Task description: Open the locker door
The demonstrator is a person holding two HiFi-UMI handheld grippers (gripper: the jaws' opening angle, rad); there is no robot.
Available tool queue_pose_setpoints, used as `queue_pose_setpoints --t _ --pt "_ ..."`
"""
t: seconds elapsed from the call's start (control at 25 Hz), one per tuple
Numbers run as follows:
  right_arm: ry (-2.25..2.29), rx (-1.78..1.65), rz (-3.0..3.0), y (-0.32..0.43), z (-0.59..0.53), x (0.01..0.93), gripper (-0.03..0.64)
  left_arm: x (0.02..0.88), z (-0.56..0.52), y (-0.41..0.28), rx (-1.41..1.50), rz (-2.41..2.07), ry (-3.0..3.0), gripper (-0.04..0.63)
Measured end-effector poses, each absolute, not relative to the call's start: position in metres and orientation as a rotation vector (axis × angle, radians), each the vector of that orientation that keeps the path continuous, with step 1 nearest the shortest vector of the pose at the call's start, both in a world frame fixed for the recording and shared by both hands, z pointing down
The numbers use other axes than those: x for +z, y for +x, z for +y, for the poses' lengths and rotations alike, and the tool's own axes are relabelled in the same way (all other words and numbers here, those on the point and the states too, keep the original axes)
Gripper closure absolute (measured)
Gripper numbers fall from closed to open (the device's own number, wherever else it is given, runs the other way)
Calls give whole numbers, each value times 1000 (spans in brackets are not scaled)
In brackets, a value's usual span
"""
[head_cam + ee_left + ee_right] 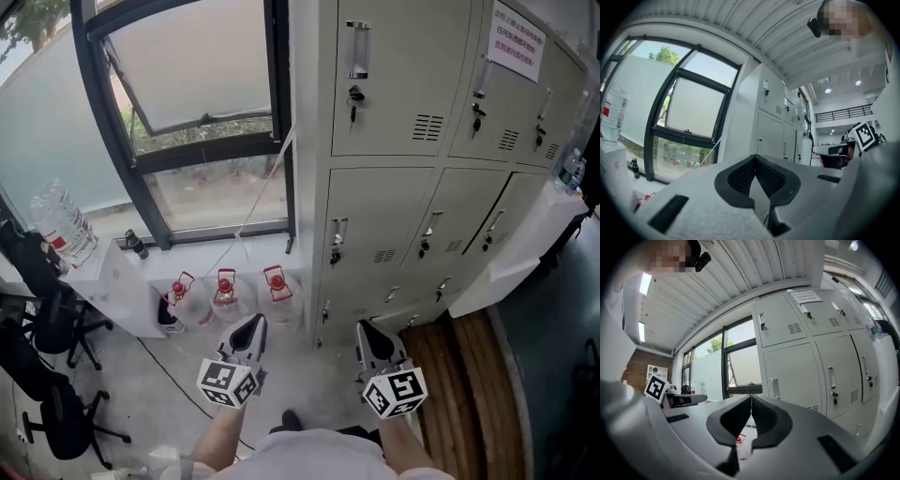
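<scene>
Grey lockers (394, 84) beside window (202, 84), concrete floor (141, 398)

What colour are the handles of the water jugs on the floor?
Red handles, clearest in the head view.

the locker bank (394, 141) stands at the right, with the window (197, 112) just to its left. three water jugs (225, 298) sit in a row on the floor (169, 394) below the window, beside the bank's lower left corner. further left a big bottle (64, 225) stands on a ledge (112, 277), with office chairs (52, 309) before it.

Both closed, seemingly empty: left gripper (254, 322), right gripper (365, 327).
</scene>
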State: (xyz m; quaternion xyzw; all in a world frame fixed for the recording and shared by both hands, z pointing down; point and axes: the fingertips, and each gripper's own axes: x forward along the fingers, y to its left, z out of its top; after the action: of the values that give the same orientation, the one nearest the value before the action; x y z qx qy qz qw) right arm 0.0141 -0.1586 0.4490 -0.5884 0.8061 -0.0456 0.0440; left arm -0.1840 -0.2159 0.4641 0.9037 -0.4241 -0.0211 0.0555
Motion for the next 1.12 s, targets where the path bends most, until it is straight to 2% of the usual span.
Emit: queue_pose_setpoints --t 0.36,1.04,1.08,1.12 --pt "-1845 -121 2452 0 -213 452 604 465 -255 -211 -80 -1286 2740 591" --pt "-1702 -103 2645 19 -295 462 601 473 -256 -170 -89 -1354 2685 591" --pt "-1686 -101 2656 19 -300 462 598 473 -255 -169 -92 -1358 2687 591" --pt "-1666 -102 2668 18 -304 463 554 472 -255 -166 -93 -1361 2691 591"
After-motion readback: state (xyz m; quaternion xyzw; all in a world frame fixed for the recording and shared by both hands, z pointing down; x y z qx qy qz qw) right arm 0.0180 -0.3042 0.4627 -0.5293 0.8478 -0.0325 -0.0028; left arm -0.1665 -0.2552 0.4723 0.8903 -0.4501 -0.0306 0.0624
